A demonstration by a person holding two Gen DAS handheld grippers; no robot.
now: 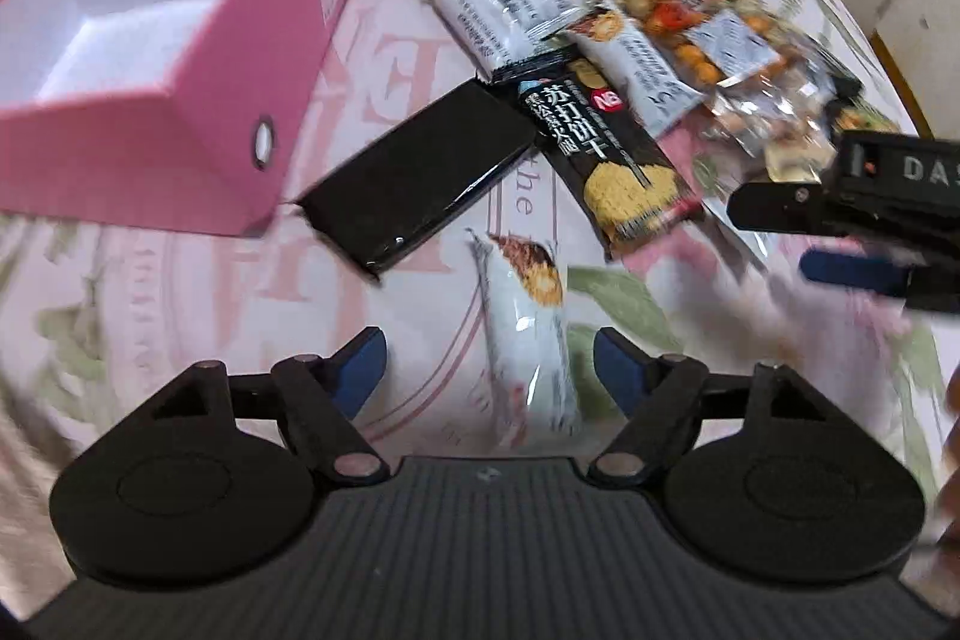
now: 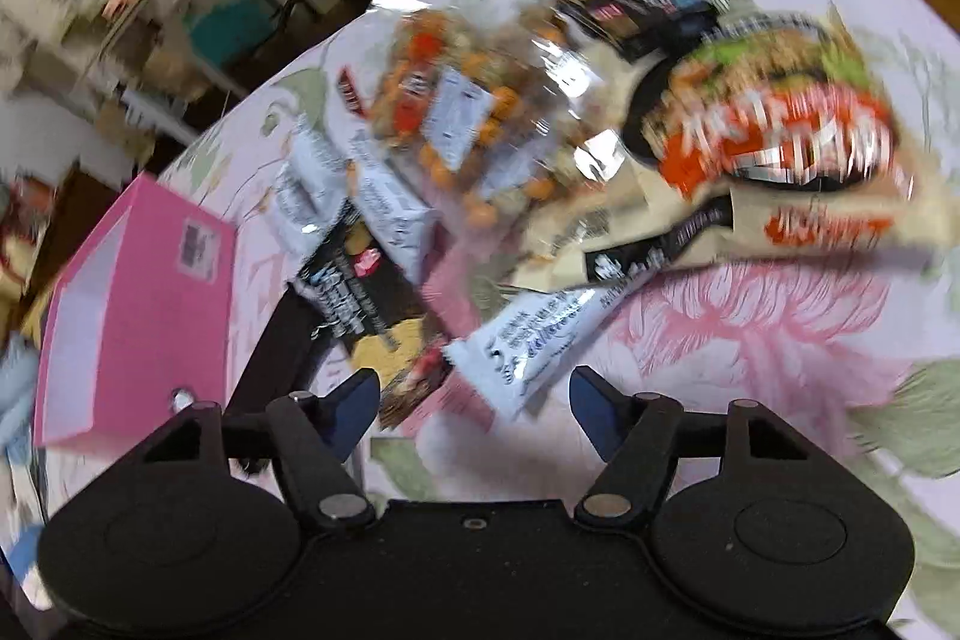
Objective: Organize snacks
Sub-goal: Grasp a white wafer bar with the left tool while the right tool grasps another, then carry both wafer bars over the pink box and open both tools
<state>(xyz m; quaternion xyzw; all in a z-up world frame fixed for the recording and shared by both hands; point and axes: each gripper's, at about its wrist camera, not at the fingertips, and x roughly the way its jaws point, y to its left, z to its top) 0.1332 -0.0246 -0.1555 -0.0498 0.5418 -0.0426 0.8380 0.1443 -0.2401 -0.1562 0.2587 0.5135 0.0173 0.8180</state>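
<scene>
Snack sorting: 2 claws over loose packets, pink box empty.

Left claw (image 1: 489, 370) released, a white snack bar (image 1: 528, 340) lying between its blue pads untouched, long axis running away from the claw toward the pile; this hand is nearer it. Right claw (image 2: 474, 403) released, holding nothing, a second white bar (image 2: 528, 340) just ahead, angled up-right. Pink box (image 1: 180, 112) stands at left on the floral table (image 1: 150, 292), apart from the snack pile (image 1: 660, 10).

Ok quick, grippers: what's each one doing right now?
Left gripper: open, white snack pack between its fingers, not gripped.
Right gripper: open, holding nothing.
</scene>
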